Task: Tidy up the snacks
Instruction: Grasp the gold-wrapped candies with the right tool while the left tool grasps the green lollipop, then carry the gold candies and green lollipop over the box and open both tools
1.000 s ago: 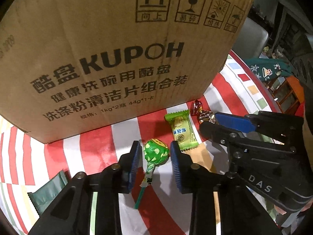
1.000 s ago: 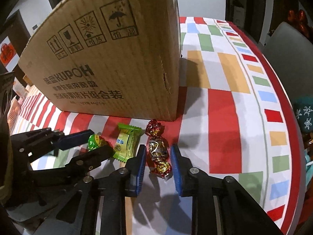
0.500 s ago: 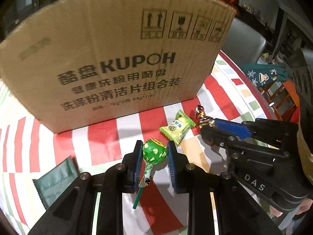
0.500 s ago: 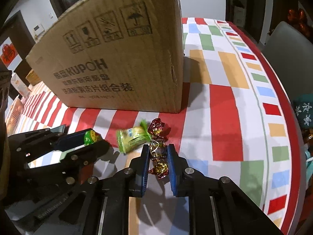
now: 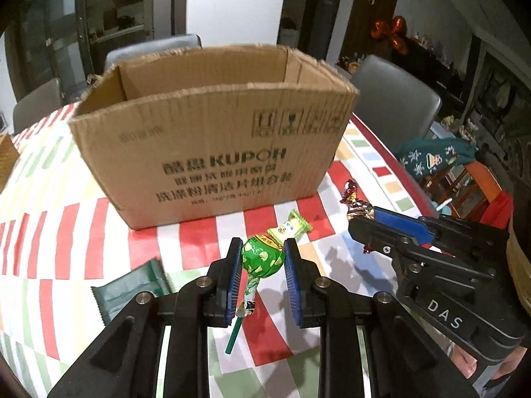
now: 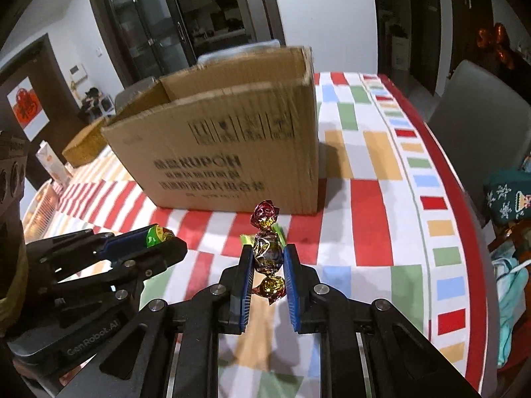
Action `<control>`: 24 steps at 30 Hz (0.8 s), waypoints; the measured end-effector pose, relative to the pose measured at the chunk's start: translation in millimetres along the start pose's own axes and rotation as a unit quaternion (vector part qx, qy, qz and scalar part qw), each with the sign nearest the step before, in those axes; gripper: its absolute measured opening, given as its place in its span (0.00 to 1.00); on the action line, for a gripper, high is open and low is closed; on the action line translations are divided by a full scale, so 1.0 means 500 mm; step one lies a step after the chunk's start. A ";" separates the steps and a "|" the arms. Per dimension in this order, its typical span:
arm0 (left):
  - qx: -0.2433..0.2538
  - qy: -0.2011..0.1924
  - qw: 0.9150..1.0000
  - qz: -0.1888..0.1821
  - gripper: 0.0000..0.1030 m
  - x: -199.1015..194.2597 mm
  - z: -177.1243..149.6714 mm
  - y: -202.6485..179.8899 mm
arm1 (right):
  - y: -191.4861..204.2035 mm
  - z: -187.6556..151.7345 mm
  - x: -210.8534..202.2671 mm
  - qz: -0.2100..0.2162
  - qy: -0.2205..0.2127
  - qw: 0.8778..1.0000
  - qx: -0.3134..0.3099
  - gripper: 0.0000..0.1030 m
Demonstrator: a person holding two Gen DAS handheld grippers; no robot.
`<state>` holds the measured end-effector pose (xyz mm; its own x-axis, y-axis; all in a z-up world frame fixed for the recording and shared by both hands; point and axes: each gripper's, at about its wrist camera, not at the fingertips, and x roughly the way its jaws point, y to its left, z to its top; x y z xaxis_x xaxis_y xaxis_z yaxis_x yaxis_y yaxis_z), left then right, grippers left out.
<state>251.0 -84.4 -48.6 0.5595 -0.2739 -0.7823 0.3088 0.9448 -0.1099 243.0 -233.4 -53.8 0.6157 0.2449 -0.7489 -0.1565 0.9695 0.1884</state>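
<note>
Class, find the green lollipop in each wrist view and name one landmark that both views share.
Left wrist view: the lollipop is bottom centre, clamped between the left gripper's jaws.
Right wrist view: only its green head shows at mid-left, peeking out of the left gripper.
Shared landmark: the cardboard box behind it.

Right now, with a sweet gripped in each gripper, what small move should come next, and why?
Probably carry both forward over the open cardboard box and release. The left gripper is shut on the green lollipop, the right gripper on the foil candy, both apparently clear of the tablecloth.
</note>
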 end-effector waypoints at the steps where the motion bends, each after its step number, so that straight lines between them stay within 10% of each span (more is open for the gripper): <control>1: -0.002 -0.007 1.000 0.005 0.24 -0.010 0.003 0.001 | 0.003 0.003 -0.007 0.001 -0.004 1.000 -0.001 0.19; 24: -0.022 -0.104 0.994 0.035 0.24 -0.152 0.131 0.041 | 0.065 0.135 -0.106 0.010 -0.085 0.996 -0.017 0.19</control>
<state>265.3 -56.1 48.8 0.7271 -0.2339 -0.6454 0.2321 0.9686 -0.0895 257.4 -215.0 35.1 0.7340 0.2639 -0.6257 -0.1951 0.9645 0.1779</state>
